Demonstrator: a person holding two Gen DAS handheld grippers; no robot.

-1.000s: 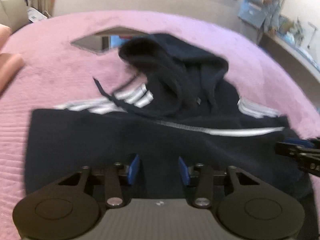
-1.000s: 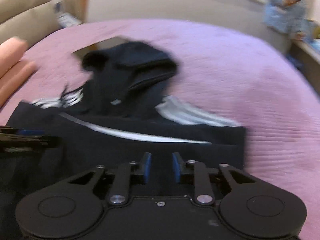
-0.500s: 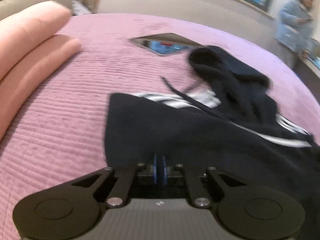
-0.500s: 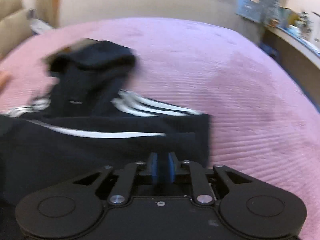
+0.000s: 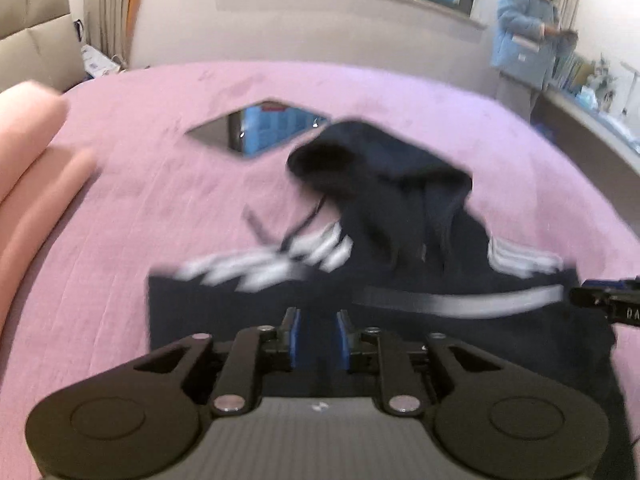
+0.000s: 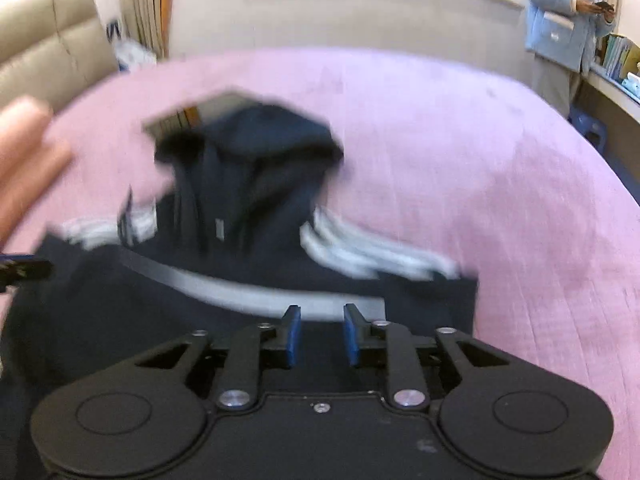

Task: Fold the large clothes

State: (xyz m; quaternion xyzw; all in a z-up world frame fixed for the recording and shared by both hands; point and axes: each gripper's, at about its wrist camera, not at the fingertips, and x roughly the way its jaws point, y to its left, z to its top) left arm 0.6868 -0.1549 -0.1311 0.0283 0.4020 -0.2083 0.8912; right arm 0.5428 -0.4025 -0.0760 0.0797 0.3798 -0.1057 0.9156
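Left wrist view shows my left gripper [image 5: 318, 334] opening, released above the navy hoodie [image 5: 360, 300] on the pink bedspread [image 5: 160, 184]. My right gripper [image 6: 319, 334] is opening too, its jaws gripping nothing.

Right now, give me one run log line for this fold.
step: bottom fold laid | hoodie: on bed | left gripper: opening, empty | right gripper: opening, empty

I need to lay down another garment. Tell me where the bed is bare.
Bare pink bedspread lies right of the dark hoodie, out to the bed's edge. On the hoodie's other side, a strip runs to the pink pillows. The mirror-like panel crowds the hood.
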